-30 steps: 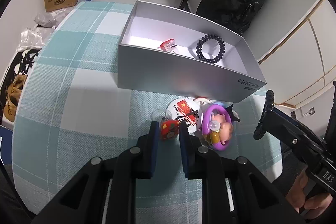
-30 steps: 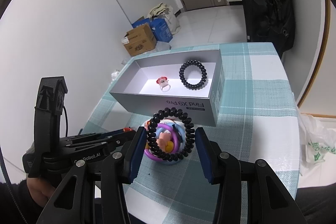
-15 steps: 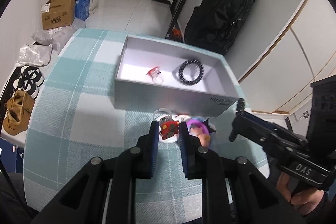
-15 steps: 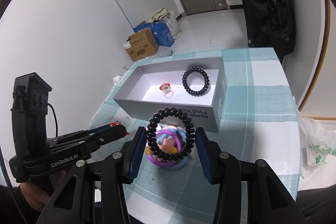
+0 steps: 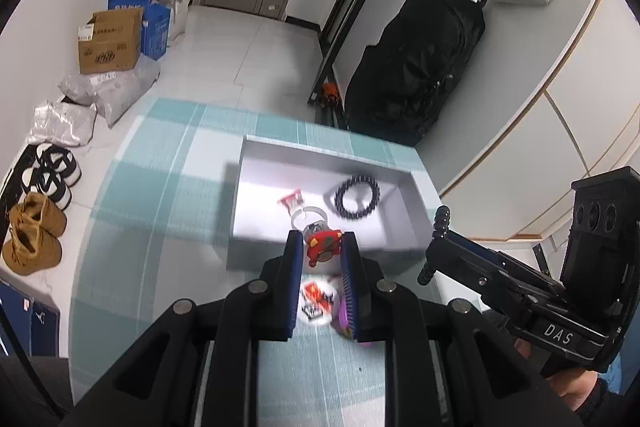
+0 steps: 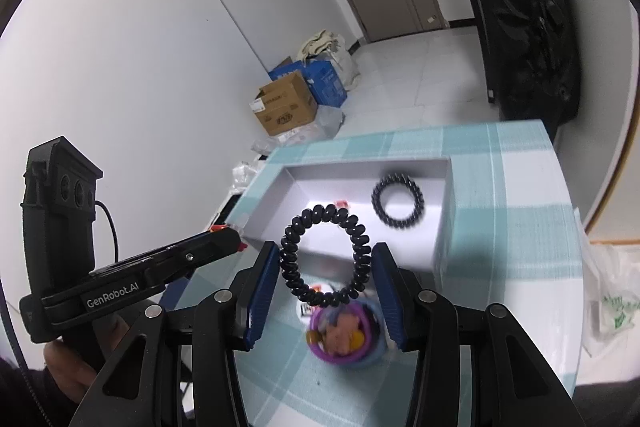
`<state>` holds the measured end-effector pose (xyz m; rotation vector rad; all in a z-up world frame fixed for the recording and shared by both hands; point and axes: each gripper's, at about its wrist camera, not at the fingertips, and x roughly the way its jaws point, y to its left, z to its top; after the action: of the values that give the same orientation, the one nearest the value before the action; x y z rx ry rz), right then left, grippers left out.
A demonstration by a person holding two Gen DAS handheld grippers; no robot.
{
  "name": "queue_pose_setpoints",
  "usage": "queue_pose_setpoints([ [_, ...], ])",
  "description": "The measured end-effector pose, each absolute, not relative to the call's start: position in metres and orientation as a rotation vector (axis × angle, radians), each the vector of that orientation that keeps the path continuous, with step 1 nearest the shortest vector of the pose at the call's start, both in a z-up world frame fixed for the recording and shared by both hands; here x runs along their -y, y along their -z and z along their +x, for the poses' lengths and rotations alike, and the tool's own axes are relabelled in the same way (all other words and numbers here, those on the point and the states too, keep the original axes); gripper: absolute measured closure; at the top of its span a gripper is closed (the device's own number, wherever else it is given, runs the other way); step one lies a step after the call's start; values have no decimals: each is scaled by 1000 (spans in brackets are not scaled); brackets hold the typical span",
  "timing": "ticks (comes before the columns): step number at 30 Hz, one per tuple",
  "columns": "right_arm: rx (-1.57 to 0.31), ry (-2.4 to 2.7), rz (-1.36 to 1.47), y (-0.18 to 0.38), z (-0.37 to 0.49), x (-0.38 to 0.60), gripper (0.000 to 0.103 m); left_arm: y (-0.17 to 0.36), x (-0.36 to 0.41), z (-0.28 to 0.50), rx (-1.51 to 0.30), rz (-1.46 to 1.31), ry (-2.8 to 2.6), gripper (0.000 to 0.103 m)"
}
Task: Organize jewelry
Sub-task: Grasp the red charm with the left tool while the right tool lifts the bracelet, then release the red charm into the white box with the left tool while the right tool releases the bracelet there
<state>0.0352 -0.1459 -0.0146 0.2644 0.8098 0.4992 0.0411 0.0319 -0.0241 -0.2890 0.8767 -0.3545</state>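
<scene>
My left gripper [image 5: 320, 247] is shut on a small red toy ring [image 5: 323, 247], held in the air just in front of the grey box [image 5: 240, 251]. Inside the box lie a black bead bracelet [image 5: 357, 196] and a red-topped ring [image 5: 292, 199]. My right gripper [image 6: 325, 261] is shut on a black coil bracelet [image 6: 323, 255], upright between its blue pads, above the near wall of the box [image 6: 440, 247]. On the checked cloth below sit a purple ring toy with a pig figure [image 6: 344, 337] and a round badge [image 5: 316, 301].
The box stands on a table with a teal and white checked cloth [image 5: 160, 227]. A black backpack [image 5: 416, 67] leans against the wall beyond it. Cardboard boxes [image 5: 110, 41], bags and shoes [image 5: 34, 231] lie on the floor at the left. A plastic bag [image 6: 608, 291] hangs off the table's right.
Both grippers have risen with their loads: the left lifted the red toy ring off the cloth, up to the box's near wall; the right carried the coil bracelet up and toward the box.
</scene>
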Motion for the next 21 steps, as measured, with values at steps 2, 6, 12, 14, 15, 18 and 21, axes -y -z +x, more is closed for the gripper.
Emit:
queue_pose_setpoints([
  [2,-807,-504,257,12,41,143,57,22,-33,45,-868,-294,361,89],
  [6,-806,-518,241,9,49,139,57,20,-31,57,-866,-287,371,89],
  [12,-814,-524,251,11,70,137,57,19,-29,78,-878,-291,402,89],
  [14,-812,-522,244,11,77,136,57,18,-28,85,-878,-293,402,89],
  [15,-812,-523,242,11,81,135,57,17,-28,88,-877,-291,403,89],
  [18,-812,-521,238,12,93,134,57,20,-27,98,-882,-290,410,89],
  [21,-810,-518,235,13,103,133,57,23,-25,103,-892,-288,425,89],
])
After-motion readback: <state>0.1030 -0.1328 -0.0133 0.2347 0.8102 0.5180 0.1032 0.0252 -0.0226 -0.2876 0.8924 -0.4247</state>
